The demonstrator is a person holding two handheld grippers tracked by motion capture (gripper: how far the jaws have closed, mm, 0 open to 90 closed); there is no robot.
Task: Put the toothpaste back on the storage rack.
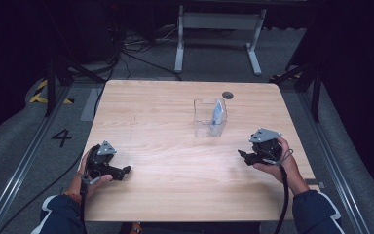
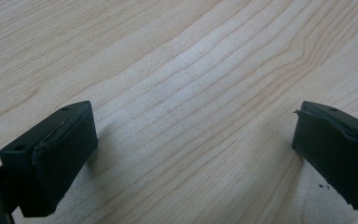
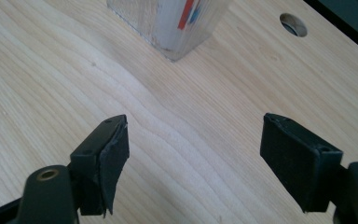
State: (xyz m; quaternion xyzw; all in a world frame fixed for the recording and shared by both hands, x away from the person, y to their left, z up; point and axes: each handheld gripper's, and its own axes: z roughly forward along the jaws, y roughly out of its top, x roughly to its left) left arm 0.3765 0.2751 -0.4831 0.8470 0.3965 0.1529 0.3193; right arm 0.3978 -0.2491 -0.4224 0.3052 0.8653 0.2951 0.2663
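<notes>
The pale wood worktop sits amid dark floor and cables. A clear box holding a blue-and-white packet stands just right of the frame's centre. Your right gripper, lower right, tilts toward the middle, jaws spread and empty. Your left gripper, lower left, lies low over the wood, jaws released wide, nothing between them.

A round hole pierces the wooden table near its far edge.

L gripper low, jaws wide apart, empty; R gripper same, both aimed inward.
</notes>
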